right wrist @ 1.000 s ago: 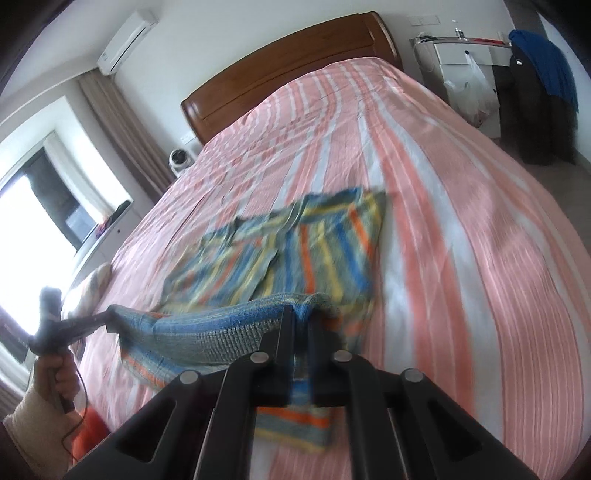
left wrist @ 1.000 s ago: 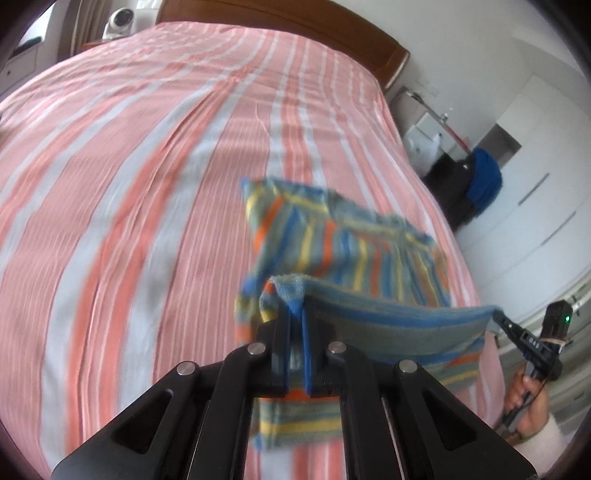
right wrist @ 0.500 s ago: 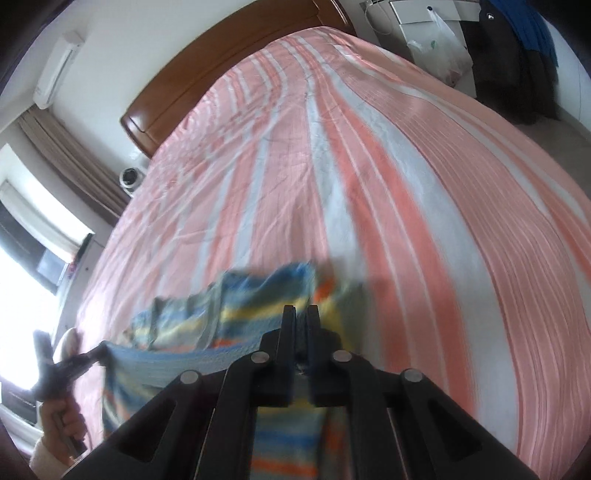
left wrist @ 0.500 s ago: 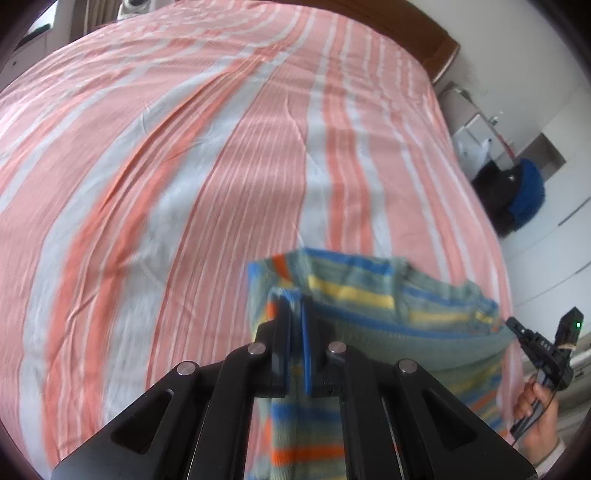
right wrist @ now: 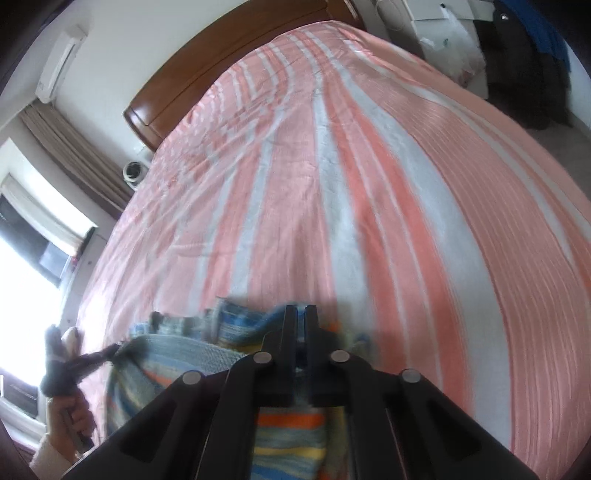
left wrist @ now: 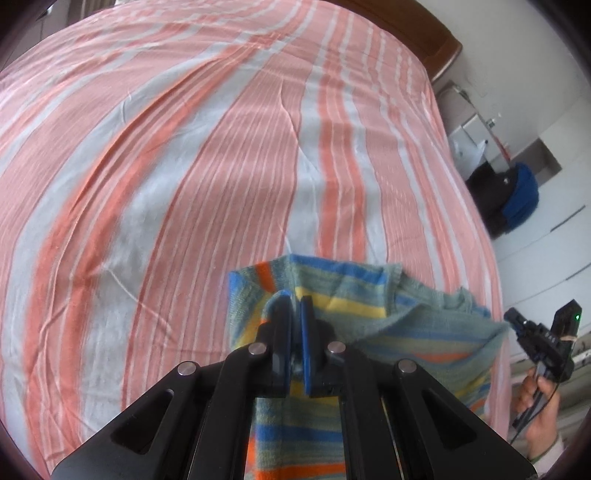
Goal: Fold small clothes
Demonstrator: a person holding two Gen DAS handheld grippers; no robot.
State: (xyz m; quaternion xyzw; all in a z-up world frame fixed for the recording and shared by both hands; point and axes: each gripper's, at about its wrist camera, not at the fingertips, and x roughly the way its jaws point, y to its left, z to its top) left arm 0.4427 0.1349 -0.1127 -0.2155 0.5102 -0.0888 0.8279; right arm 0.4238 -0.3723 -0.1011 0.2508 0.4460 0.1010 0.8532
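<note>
A small striped knit garment (left wrist: 369, 295) in blue, yellow, orange and grey-green lies folded over itself on the pink-and-white striped bed (left wrist: 184, 166). My left gripper (left wrist: 295, 299) is shut on one corner of its folded-over edge, low over the bed. The right gripper (right wrist: 301, 308) has the other corner of the garment (right wrist: 288, 410) between its jaws, which are opening by a thin gap. Each wrist view shows the opposite gripper at the cloth's far corner: the right gripper (left wrist: 511, 319) and the left gripper (right wrist: 107, 350).
A wooden headboard (right wrist: 221, 66) ends the bed at the far side. White furniture (right wrist: 436, 22) and dark and blue clothing (left wrist: 517, 199) stand beside the bed. A bright window (right wrist: 22, 277) and curtains are on the other side. A person's hands (left wrist: 535, 402) hold the grippers.
Both grippers carried the garment's lifted edge forward over the rest of it and lowered it, so the far half is now covered. The last half second shows little movement.
</note>
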